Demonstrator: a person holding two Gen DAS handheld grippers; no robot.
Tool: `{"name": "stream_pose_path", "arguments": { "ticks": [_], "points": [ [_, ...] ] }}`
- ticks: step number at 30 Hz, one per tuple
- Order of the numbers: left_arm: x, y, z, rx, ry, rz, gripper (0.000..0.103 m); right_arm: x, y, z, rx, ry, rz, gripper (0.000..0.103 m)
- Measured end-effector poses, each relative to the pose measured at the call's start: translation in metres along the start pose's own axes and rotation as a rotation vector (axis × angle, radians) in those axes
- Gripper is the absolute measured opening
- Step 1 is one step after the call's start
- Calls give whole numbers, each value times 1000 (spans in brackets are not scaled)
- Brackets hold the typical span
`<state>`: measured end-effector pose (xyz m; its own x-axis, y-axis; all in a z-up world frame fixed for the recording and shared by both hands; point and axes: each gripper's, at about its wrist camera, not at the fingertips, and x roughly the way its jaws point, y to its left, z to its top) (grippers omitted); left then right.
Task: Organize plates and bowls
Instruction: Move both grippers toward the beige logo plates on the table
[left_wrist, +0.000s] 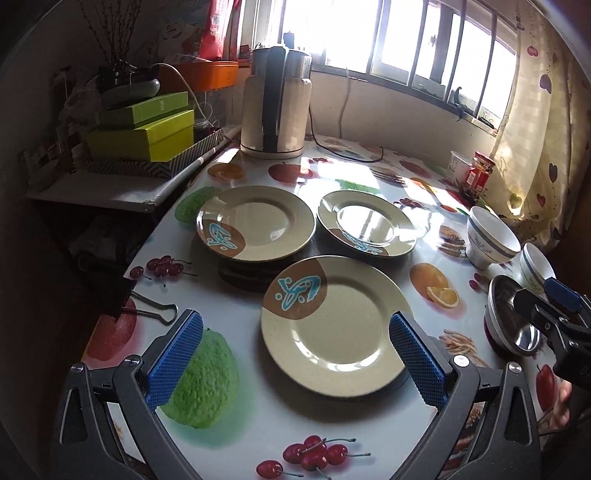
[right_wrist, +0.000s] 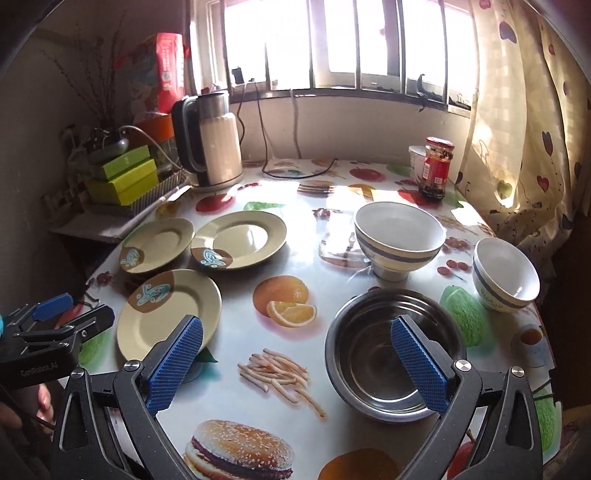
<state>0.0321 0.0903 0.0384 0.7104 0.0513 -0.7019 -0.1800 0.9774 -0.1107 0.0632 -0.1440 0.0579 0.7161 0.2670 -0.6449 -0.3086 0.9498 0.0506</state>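
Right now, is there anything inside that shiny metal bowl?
The metal bowl looks empty: only bare, reflective steel shows. The right claw's blue finger covers part of its near side, so that patch can't be seen.

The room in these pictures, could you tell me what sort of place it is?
Probably a home kitchen or dining corner: an electric kettle and a sauce jar stand on a fruit-print table under a curtained window.
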Motion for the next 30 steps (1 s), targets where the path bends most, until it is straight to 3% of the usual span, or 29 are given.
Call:
{"name": "stream_pose_path", "arguments": {
  "ticks": [4, 10, 17, 24, 30],
  "points": [
    [7, 27, 19, -27, -15, 31, 101, 27, 16, 26, -9, 36, 59, 103],
    [29, 63, 46, -84, -4, 50, 89, 68, 48, 60, -32, 70, 117, 94],
    [60, 91, 68, -127, 26, 56, 78, 127, 77, 92, -73, 155, 155, 61],
    [96, 105, 79, -182, 96, 18, 67, 182, 89, 106, -64, 260, 240, 61],
    [116, 111, 82, -191, 131, 16, 66, 216, 101, 107, -105, 290, 245, 57]
  ]
}}
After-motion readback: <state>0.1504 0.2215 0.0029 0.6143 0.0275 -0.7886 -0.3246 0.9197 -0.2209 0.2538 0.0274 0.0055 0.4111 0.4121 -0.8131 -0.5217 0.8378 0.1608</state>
